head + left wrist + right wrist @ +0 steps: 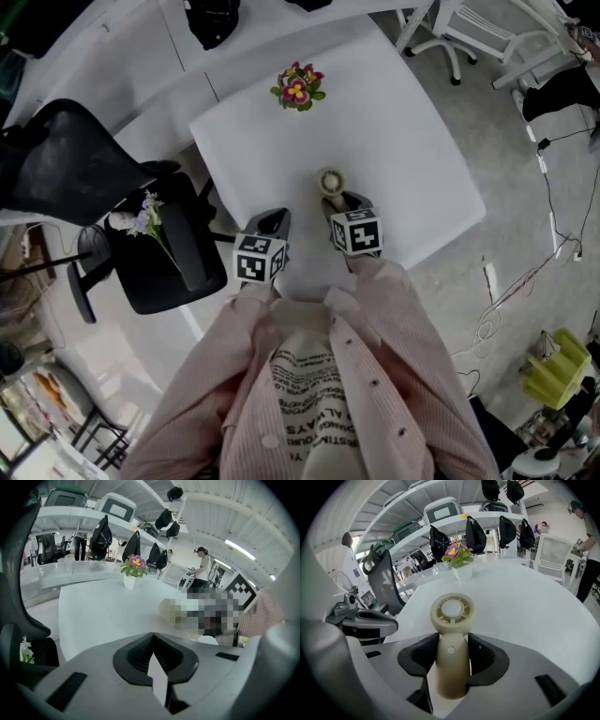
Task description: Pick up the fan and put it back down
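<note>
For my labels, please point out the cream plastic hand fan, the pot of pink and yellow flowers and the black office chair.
cream plastic hand fan (451,667), right gripper view, its handle.
pot of pink and yellow flowers (298,87), head view, the blossoms.
black office chair (150,272), head view, its seat.

Table (412,141) top bare at centre, right and far left: free passage. Flower pot (298,86) blocks the far edge, mid-width. Fan (330,181) stands up at near centre. Black chair (141,272) crowds the table's near left side.
</note>
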